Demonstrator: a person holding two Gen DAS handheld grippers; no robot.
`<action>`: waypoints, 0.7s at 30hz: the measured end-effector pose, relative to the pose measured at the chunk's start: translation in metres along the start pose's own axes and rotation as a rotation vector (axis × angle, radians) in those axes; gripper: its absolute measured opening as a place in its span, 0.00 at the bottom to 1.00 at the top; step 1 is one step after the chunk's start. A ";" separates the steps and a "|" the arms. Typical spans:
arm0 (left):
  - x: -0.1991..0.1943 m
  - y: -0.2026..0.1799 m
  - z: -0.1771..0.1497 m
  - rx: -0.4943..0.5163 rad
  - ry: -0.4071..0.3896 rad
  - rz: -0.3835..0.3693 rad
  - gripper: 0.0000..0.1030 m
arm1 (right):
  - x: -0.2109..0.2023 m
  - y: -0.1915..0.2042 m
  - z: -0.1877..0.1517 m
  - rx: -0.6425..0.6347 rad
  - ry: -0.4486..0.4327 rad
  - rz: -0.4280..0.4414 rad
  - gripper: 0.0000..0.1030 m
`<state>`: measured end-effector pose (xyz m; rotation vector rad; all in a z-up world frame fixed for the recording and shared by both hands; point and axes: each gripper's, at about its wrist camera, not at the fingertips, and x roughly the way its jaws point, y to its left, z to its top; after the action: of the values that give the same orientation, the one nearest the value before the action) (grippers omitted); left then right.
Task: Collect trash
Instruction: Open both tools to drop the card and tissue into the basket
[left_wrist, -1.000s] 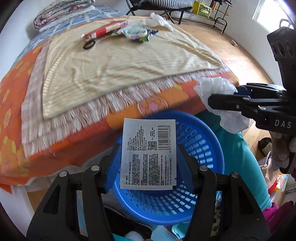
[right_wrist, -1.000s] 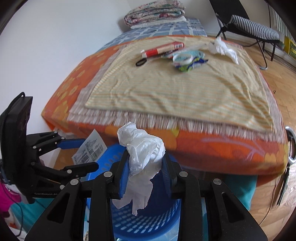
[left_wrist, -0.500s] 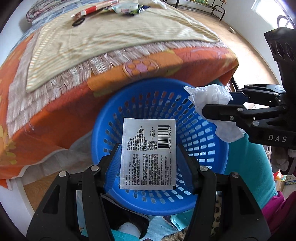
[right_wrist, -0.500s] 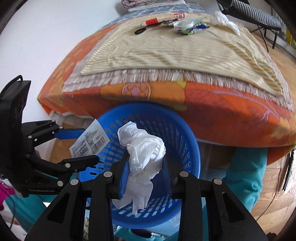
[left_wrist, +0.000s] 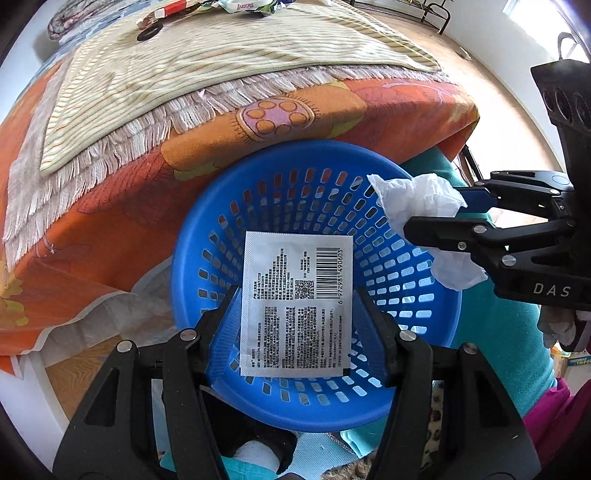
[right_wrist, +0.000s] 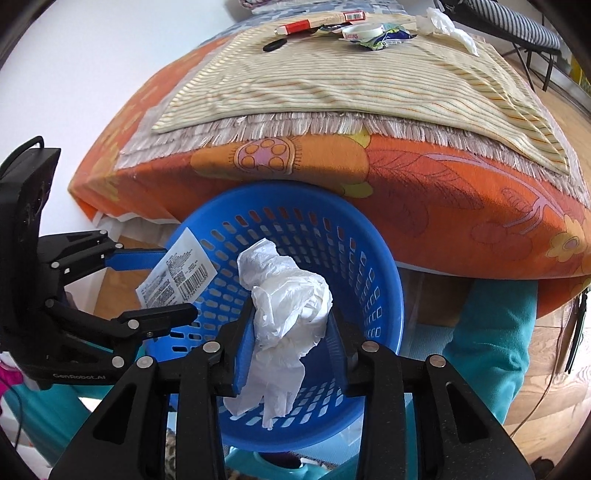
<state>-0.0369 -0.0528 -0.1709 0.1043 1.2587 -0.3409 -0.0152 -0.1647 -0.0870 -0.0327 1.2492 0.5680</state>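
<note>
A blue perforated basket (left_wrist: 258, 206) (right_wrist: 373, 266) stands on the floor against the bed's front edge. My left gripper (left_wrist: 297, 306) is shut on a white printed sachet (left_wrist: 295, 302) and holds it over the basket's inside; the sachet also shows in the right wrist view (right_wrist: 177, 275). My right gripper (right_wrist: 290, 332) is shut on a crumpled white tissue (right_wrist: 288, 306) above the basket; it shows at the right in the left wrist view (left_wrist: 417, 199). More trash lies at the bed's far end: a red-and-white packet (right_wrist: 321, 20), wrappers (right_wrist: 373, 35), another tissue (right_wrist: 447, 26).
The bed has an orange flowered sheet (right_wrist: 461, 192) and a striped fringed blanket (right_wrist: 332, 85). A black ring (right_wrist: 274, 45) lies on the blanket. A teal-clothed leg (right_wrist: 491, 339) is right of the basket. Wooden floor lies to the right; clutter lies under the grippers.
Both grippers have come down and forward from bed height to over the basket, each still holding its item. The basket now fills the middle of both views.
</note>
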 end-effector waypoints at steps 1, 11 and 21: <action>0.001 0.000 0.001 -0.002 0.003 -0.003 0.62 | 0.000 0.000 0.000 0.002 0.001 0.000 0.36; 0.000 0.001 0.002 -0.003 -0.002 0.006 0.74 | 0.001 0.000 0.003 0.004 0.002 -0.009 0.52; 0.003 0.002 0.003 -0.001 0.008 0.016 0.74 | -0.002 -0.004 0.007 0.008 -0.012 -0.027 0.61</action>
<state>-0.0328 -0.0523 -0.1732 0.1146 1.2656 -0.3265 -0.0077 -0.1668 -0.0840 -0.0389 1.2381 0.5390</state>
